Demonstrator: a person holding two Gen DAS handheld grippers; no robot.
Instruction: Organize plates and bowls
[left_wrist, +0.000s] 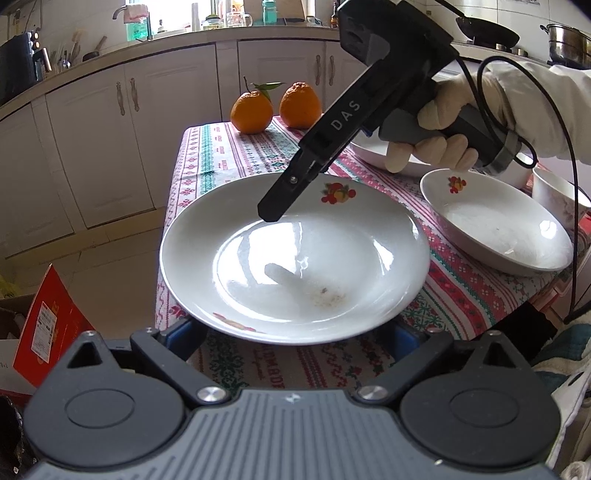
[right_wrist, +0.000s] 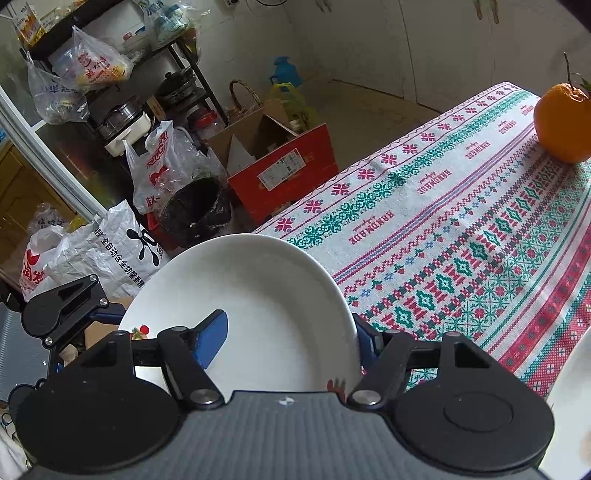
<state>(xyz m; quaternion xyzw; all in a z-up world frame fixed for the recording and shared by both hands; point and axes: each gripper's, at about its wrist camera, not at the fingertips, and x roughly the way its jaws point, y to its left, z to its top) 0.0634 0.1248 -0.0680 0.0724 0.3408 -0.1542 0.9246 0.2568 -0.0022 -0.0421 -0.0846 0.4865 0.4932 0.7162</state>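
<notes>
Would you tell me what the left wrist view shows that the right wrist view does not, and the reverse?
Only the left wrist view: a second plate, a bowl, a second orange, the gloved hand holding the right gripper, and kitchen cabinets.
Only the right wrist view: plastic bags, a shelf rack and a black bin.
Both: the large plate whose rim the right gripper pinches, the patterned tablecloth, the leafy orange and the red box.

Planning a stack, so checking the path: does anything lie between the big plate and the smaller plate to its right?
Nothing lies on the tablecloth between the big plate and the smaller plate. The right tongs grip the big plate's far rim, and the gloved hand hangs over the smaller plate's far edge.
</notes>
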